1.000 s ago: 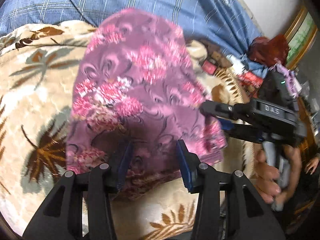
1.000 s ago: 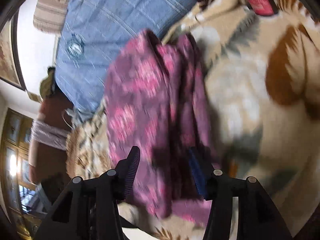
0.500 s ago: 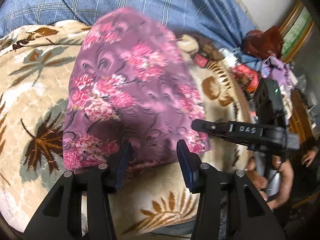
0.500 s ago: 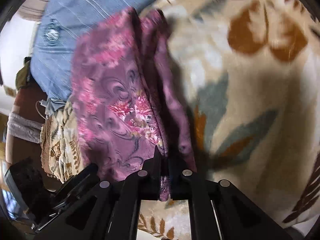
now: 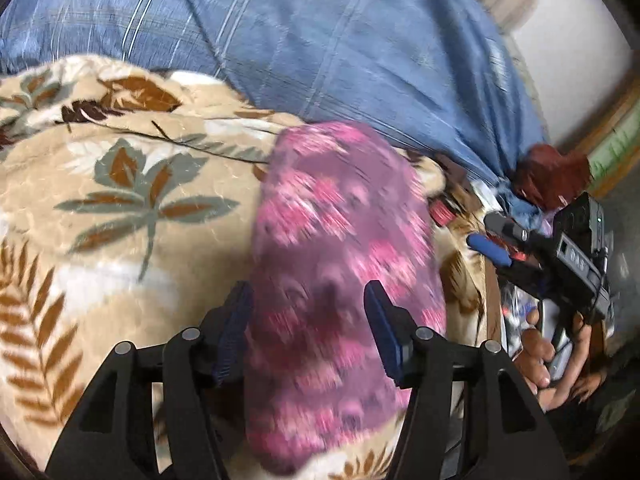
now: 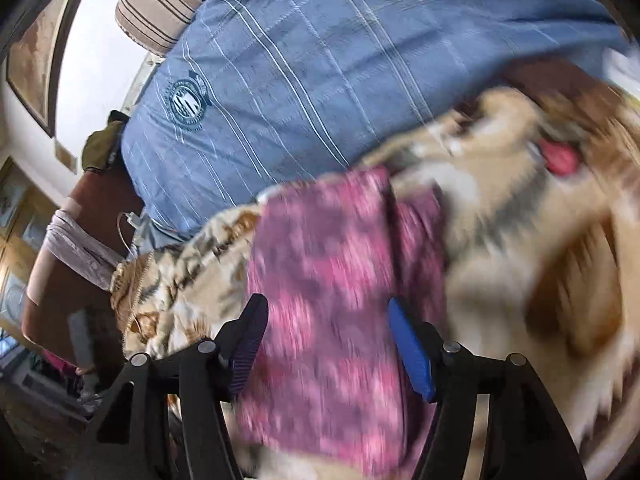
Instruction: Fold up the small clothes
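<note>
- The surface is a bed covered by a beige blanket printed with brown and grey-green leaves; it spreads out under and to the left of the left tool.
- Beyond both tools lies a blue quilt with thin pale stripes; in the right wrist view it carries a round teal crest.
- Past the quilt, far ahead of the right tool, a striped pillow leans at a pale wall, and a framed picture hangs at the upper left.
- To the left of the right tool the bed edge drops to a brown wooden piece and a dim room corner; details there are too small to tell.
- The purple floral garment lies on the blanket as a long folded strip, running from between the left tool's fingers forward toward the quilt. Both views are smeared with motion blur.
- The left tool's fingers stand wide apart on either side of the strip; whether they touch it cannot be told.
- In its own view the right tool is spread wide too, with the garment lying between and ahead of its blue pads.
- In the left wrist view the right tool sits off to the right, clear of the garment, held in a hand.
- Behind it, small red and dark clutter lies at the bed's far right edge.
</note>
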